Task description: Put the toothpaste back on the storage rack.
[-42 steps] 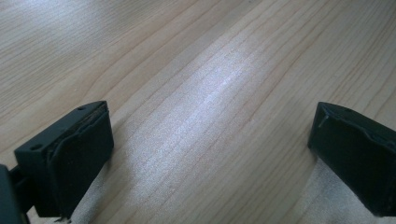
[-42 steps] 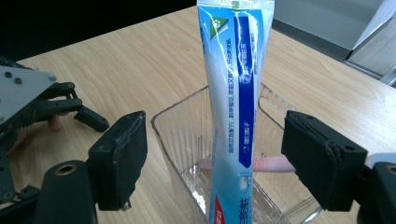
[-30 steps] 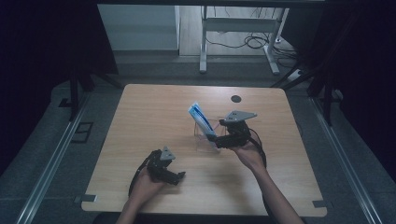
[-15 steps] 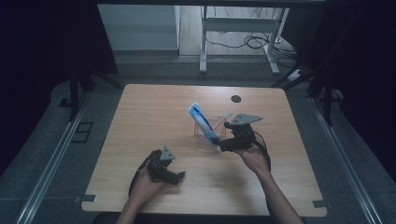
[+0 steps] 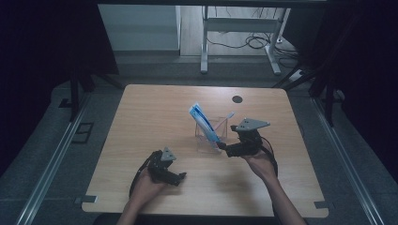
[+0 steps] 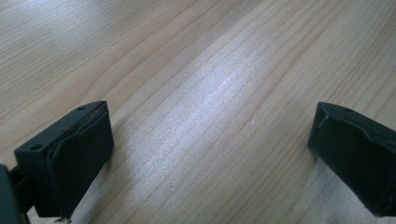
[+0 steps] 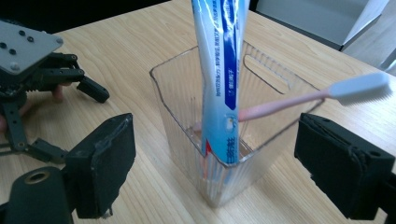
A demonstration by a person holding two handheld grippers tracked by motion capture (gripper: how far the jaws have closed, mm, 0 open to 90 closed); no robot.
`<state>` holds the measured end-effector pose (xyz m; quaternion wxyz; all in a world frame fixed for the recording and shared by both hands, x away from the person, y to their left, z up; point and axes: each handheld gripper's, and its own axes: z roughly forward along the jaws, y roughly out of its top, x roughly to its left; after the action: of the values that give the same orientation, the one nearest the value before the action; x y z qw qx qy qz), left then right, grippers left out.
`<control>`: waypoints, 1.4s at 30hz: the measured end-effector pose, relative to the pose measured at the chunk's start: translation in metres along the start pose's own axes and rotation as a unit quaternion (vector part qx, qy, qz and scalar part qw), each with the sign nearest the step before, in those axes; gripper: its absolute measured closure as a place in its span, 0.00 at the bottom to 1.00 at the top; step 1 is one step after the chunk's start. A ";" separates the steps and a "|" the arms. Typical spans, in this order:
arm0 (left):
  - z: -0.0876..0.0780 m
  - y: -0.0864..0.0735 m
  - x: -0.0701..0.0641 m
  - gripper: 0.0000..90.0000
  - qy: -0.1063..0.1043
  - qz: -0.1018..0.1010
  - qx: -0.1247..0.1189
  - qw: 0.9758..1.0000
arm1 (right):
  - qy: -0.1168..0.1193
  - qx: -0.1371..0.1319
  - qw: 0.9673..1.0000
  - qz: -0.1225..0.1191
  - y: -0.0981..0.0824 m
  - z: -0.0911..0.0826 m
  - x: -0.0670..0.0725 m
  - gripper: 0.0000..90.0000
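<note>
We held the right gripper (image 5: 222,146) just beside the clear plastic holder (image 5: 211,133), which stood upright near the middle of the tabletop (image 5: 155,117). Its fingers (image 7: 100,163) stood wide apart, having just been opening, with the near corner of the holder (image 7: 219,172) between them but neither pad pressing on it. The blue and white toothpaste tube (image 7: 219,79) stood inside, leaning on that near corner (its top rose well above the rim), and the pink toothbrush (image 7: 299,98) lay slanted across the holder with its white head (image 7: 362,87) out over the far wall. Our left gripper (image 5: 180,176) rested low over bare wood, well apart from the holder, fingers (image 6: 77,154) spread with nothing between them.
</note>
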<state>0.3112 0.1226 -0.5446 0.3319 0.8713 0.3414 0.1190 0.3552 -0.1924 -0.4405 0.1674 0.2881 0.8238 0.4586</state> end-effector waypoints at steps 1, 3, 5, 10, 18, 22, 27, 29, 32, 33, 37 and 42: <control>0.000 0.000 0.000 0.00 0.000 0.000 0.000 1.000 | 0.000 0.000 1.000 0.000 0.000 0.000 0.000 0.14; 0.000 0.000 0.000 0.00 0.000 0.000 0.000 1.000 | -0.001 0.000 1.000 0.000 -0.003 -0.003 -0.002 0.12; 0.000 0.000 0.000 0.00 0.000 -0.003 -0.003 1.000 | -0.004 0.003 1.000 0.001 -0.006 -0.006 -0.003 0.11; 0.000 0.000 0.000 0.00 0.000 -0.003 -0.003 1.000 | -0.008 0.004 1.000 0.007 -0.015 -0.010 -0.005 0.11; 0.000 0.000 -0.001 0.00 0.001 -0.005 -0.003 1.000 | -0.017 0.011 1.000 0.012 -0.028 -0.016 -0.009 0.09; 0.000 0.000 -0.001 0.00 0.000 -0.005 -0.003 1.000 | -0.023 0.012 1.000 0.012 -0.034 -0.020 -0.011 0.09; 0.000 0.000 -0.001 0.00 0.000 -0.005 -0.003 1.000 | -0.027 0.014 0.999 0.015 -0.040 -0.026 -0.013 0.09; 0.000 0.000 -0.001 0.00 0.000 -0.004 -0.003 1.000 | -0.030 0.016 0.999 0.018 -0.047 -0.030 -0.015 0.09; 0.001 0.000 -0.001 0.00 0.000 -0.007 -0.004 1.000 | -0.033 0.018 0.999 0.022 -0.053 -0.034 -0.017 0.09; 0.001 0.000 -0.001 0.00 0.000 -0.007 -0.004 1.000 | -0.033 0.018 0.999 0.022 -0.053 -0.034 -0.017 0.09; 0.001 0.000 -0.001 0.00 0.000 -0.005 -0.004 1.000 | -0.037 0.018 0.999 0.033 -0.063 -0.040 -0.021 0.09; 0.000 0.000 -0.001 0.00 0.000 -0.004 -0.002 1.000 | -0.040 0.019 0.998 0.040 -0.073 -0.045 -0.023 0.09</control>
<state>0.3108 0.1221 -0.5449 0.3345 0.8691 0.3446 0.1184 0.3254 -0.2667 -0.4786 0.1762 0.3421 0.8130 0.4370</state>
